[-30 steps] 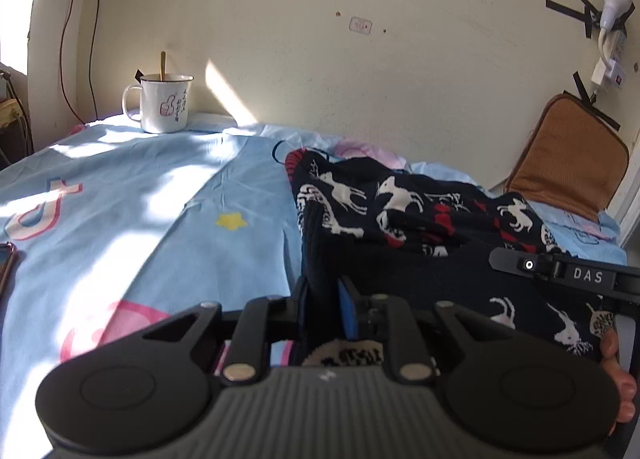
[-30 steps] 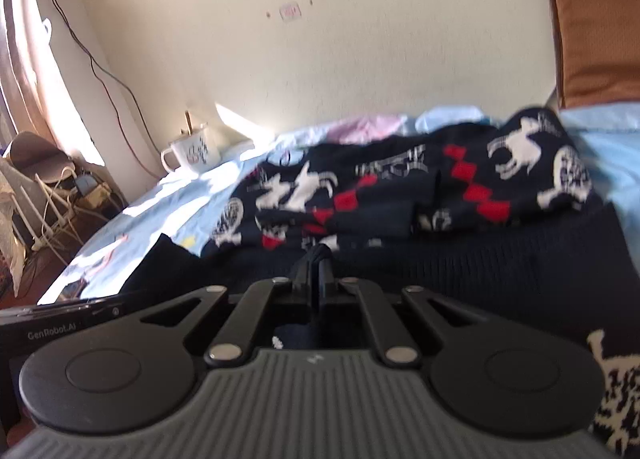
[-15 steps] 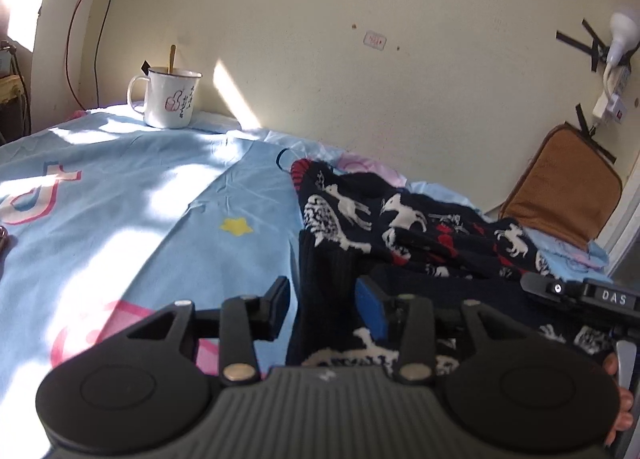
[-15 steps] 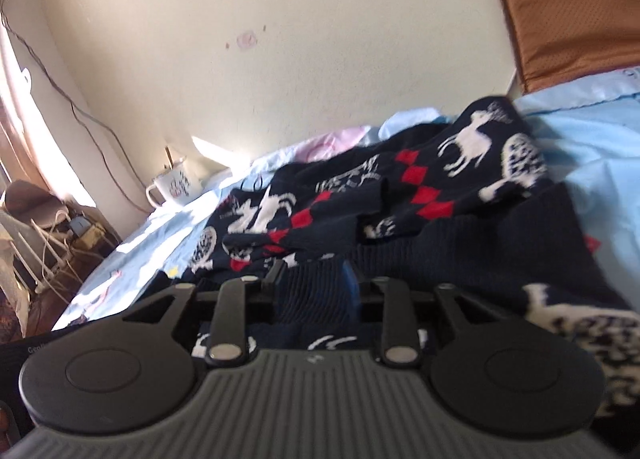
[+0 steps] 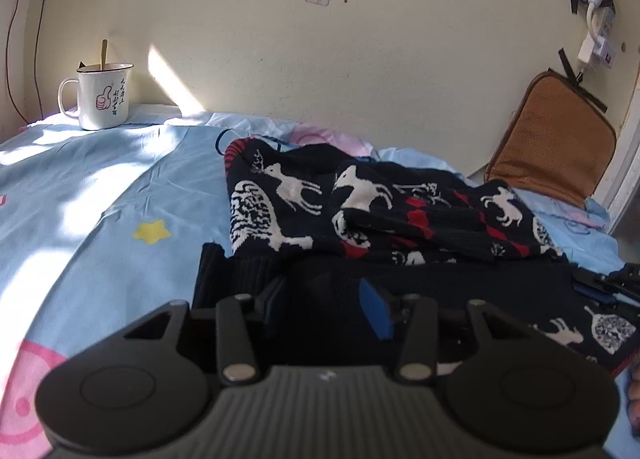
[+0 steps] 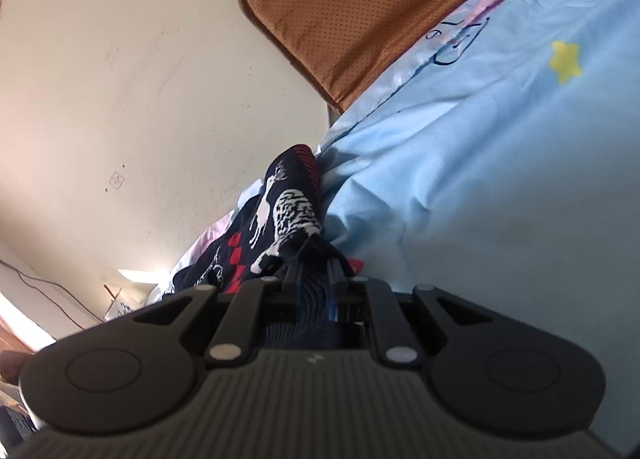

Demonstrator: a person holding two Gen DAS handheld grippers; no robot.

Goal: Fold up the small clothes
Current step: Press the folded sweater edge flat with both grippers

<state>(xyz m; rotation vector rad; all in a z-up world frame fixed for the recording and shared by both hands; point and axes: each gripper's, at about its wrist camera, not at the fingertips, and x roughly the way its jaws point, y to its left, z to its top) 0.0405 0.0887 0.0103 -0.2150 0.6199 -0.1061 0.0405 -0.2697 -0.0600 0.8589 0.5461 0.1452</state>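
Sweater (image 5: 360, 211), navy w/ white deer, lies on blue sheet (image 5: 120, 187) right of mug (image 5: 105, 95). Mug has red thumbs-up, writing unreadable. Left gripper (image 5: 326, 301) just opened, hem between jaws, no squeeze. Right gripper (image 6: 314, 279) just closed, pinching knit.

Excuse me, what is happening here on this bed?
A person is folding a dark knitted sweater with white deer on a light blue bedsheet, using two hand-held grippers. The left gripper is open over the sweater's ribbed hem, its jaws having just been opening. The right gripper has just closed on dark knit fabric. A white mug stands by the wall.
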